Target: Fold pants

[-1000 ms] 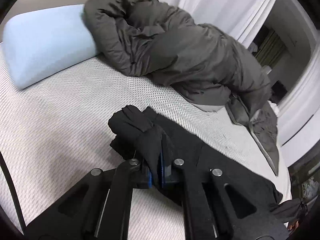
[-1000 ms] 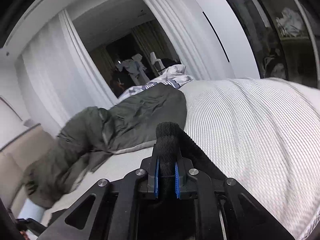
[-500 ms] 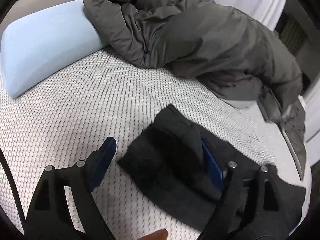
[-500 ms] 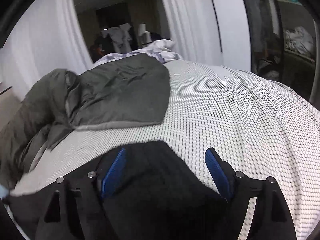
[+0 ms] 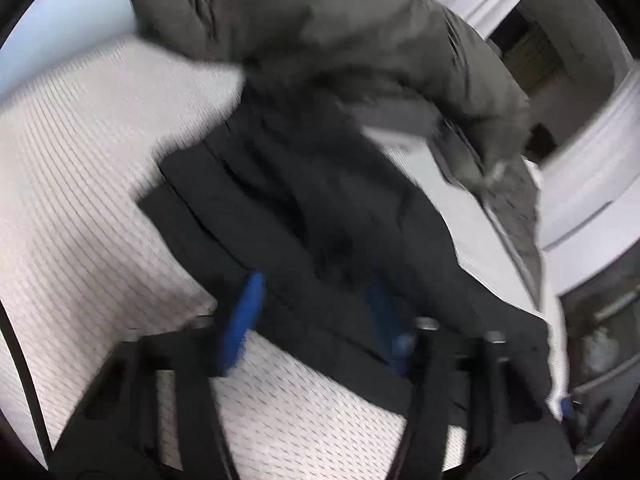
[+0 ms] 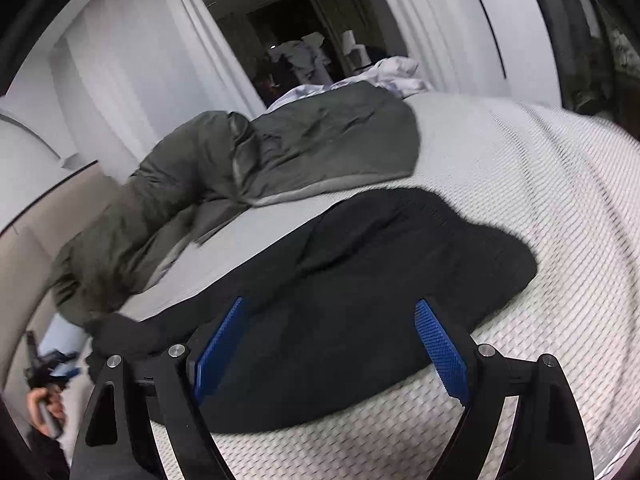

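pants (image 6: 360,280): one black pair on bed (image 6: 540,184); one jacket (image 6: 280,160).

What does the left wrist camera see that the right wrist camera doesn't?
Only the left wrist view shows the left gripper up close, its blue fingers apart over the pants' edge; they have just been closing.

Only the right wrist view shows the right gripper spread wide, a crumpled white sheet, and a hand at the far left.

Both show the black fabric pants, the puffy olive-grey jacket, and the white textured mattress.
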A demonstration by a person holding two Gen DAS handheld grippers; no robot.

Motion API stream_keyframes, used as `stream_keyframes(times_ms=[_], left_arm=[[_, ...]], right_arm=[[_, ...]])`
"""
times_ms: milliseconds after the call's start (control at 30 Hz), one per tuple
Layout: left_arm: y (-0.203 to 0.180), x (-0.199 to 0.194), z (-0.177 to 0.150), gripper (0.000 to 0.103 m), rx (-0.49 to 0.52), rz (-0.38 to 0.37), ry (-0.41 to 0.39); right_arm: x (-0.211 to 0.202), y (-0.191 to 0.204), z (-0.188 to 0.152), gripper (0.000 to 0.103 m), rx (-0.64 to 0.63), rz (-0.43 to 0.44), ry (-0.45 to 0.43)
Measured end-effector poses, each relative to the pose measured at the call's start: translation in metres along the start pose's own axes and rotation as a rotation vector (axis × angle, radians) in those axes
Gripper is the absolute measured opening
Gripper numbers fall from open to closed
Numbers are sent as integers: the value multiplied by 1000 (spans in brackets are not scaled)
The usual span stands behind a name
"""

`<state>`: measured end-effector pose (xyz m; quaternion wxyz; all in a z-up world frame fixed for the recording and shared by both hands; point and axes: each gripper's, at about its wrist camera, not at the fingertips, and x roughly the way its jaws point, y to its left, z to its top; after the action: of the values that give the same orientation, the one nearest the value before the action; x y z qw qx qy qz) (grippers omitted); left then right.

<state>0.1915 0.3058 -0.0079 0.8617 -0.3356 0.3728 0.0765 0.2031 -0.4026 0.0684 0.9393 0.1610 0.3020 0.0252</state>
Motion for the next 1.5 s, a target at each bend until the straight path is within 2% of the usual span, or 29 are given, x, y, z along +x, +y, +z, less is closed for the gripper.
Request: stream_keyframes(times_ms=[67, 133, 233, 333, 367, 400, 500, 567, 667, 700, 733, 767, 833, 900, 933, 1067, 1133, 1167, 1200, 1267, 1333, 1400, 1467, 1500], left_arm=[[-2, 14, -14, 32, -8, -42, 52], [-2, 33, -21, 32, -28, -51, 115], [2, 56, -21, 32, -88, -77, 154], [8, 67, -15, 32, -161, -101, 106], [11, 66, -13, 21, -188, -102, 77], [14, 63, -10, 0, -211, -78, 40], [17, 40, -14, 0, -197, -99, -39], [17, 18, -24, 0, -128, -75, -80], [27, 15, -29, 0, -99, -10, -42], [31, 21, -27, 1, -83, 33, -8], [40, 23, -24, 1, -104, 43, 9], [45, 23, -24, 3, -140, 24, 14], [49, 18, -23, 12, -178, -1, 3], [52, 15, -25, 40, -192, -26, -7], [55, 15, -26, 43, -208, -41, -5], [68, 31, -14, 44, -307, -81, -5], [67, 42, -5, 43, -336, -72, -20], [62, 49, 1, 38, -333, -67, -36], [60, 53, 7, 22, -332, -41, -47], [58, 62, 16, 5, -324, -25, -73], [51, 68, 22, 2, -305, -13, -113], [49, 60, 18, 1, -290, -9, -148], [51, 48, 12, 1, -282, -2, -163], [52, 41, 8, 1, -282, -10, -166]], right_arm=[[1, 4, -7, 87, 2, 15, 17], [-1, 6, -11, 87, -1, 22, 19], [-5, 4, -15, 87, 4, 24, 17], [-4, -2, -15, 87, 15, 11, 19], [-3, -5, -15, 87, 20, 8, 23], [-2, -9, -15, 87, 32, -2, 24], [-6, -22, -15, 87, 63, -7, 17], [-11, -31, -16, 87, 69, -22, 2], [-11, -43, -17, 87, 84, -38, 1], [-10, -46, -17, 87, 92, -43, 4], [-8, -50, -17, 87, 102, -44, 10], [-7, -54, -18, 87, 117, -46, 18], [-7, -60, -22, 87, 141, -31, 26], [-9, -63, -25, 87, 139, -26, 33], [-10, -65, -25, 87, 138, -26, 37], [-5, -77, -30, 87, 183, 0, 78], [1, -82, -32, 87, 228, 33, 100], [5, -84, -32, 87, 244, 49, 108], [10, -84, -32, 87, 260, 62, 114], [24, -89, -30, 87, 302, 85, 134], [36, -93, -26, 87, 339, 100, 133], [51, -100, -18, 83, 399, 98, 113], [67, -109, -9, 48, 460, 58, 86], [72, -111, -8, 43, 480, 50, 94]])
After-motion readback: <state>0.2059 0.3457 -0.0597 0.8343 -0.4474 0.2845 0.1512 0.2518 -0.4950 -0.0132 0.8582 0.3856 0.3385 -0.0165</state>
